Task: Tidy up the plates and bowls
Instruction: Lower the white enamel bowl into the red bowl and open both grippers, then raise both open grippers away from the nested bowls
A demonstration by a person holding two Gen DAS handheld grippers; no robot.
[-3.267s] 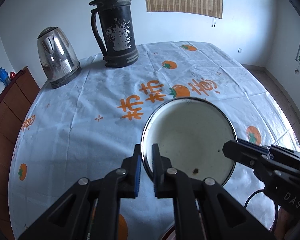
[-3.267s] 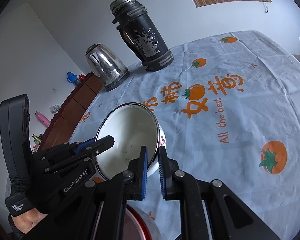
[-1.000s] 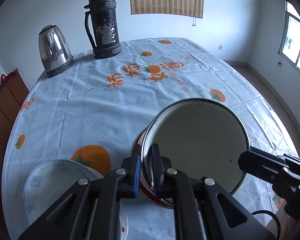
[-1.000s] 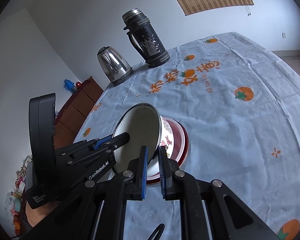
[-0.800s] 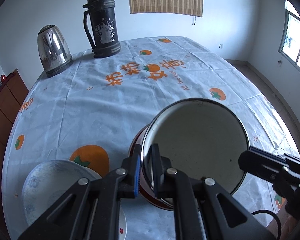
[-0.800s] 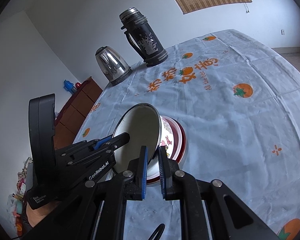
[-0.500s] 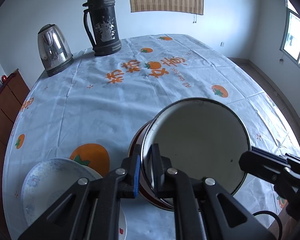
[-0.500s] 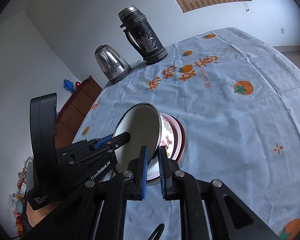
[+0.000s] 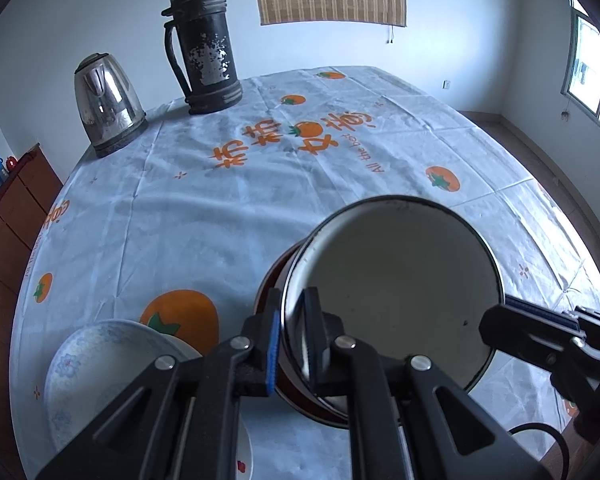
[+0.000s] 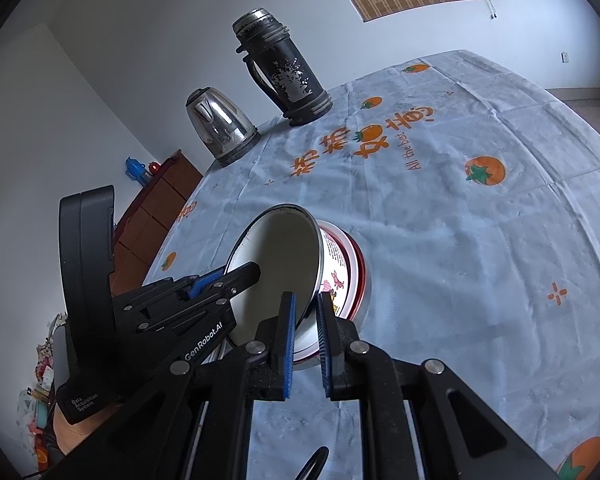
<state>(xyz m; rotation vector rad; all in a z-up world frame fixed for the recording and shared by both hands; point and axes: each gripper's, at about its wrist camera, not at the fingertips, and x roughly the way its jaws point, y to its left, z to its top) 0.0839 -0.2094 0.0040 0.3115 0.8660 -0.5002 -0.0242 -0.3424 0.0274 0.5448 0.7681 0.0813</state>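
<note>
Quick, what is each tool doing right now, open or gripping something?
Left tool: shut on the white bowl's rim.
Right tool: shut on the same bowl's opposite rim.

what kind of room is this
Probably a dining room in a home: a round table under a persimmon-print cloth, an electric kettle and a worn thermos flask on it, and a wooden cabinet against the wall.

Soft daylight from a window (image 9: 592,76) at right; sharp focus, strong fisheye bending, dark corners.
</note>
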